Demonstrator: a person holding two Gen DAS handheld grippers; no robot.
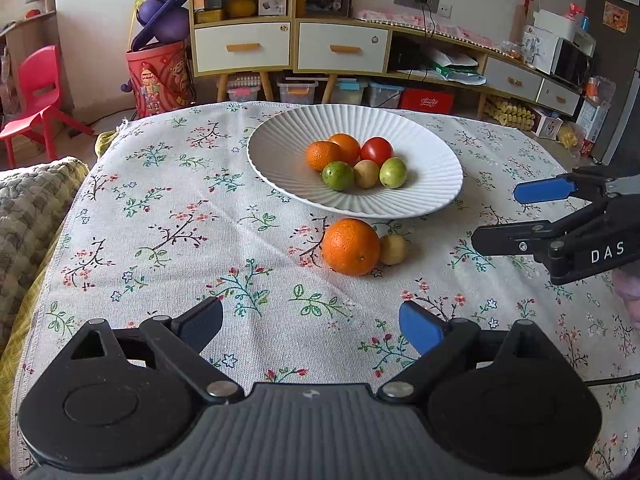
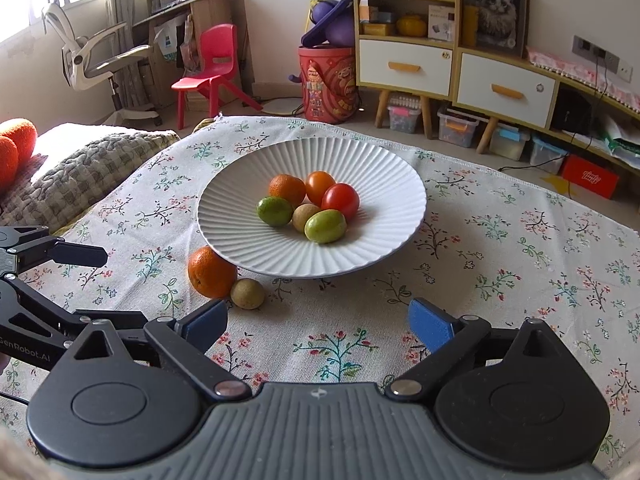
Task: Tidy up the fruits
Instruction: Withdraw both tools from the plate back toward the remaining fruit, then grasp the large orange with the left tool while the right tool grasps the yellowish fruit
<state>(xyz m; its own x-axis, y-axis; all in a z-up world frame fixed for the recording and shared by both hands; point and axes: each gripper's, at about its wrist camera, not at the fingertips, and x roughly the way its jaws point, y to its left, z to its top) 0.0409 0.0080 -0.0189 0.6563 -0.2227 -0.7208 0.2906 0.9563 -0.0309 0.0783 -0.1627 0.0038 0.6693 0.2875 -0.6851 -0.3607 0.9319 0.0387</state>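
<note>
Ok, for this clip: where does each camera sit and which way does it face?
Left wrist: on the left gripper, low over the tablecloth, facing the white plate; its own open fingers show, and the right gripper enters from the right.
Right wrist: on the right gripper, facing the plate from further right; the left gripper shows at left.
Shared: plate, loose orange, small brown fruit, cabinet.

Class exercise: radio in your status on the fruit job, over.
Left gripper and right gripper open, empty. Orange and small brown fruit on cloth beside plate. Nothing blocking.
</note>
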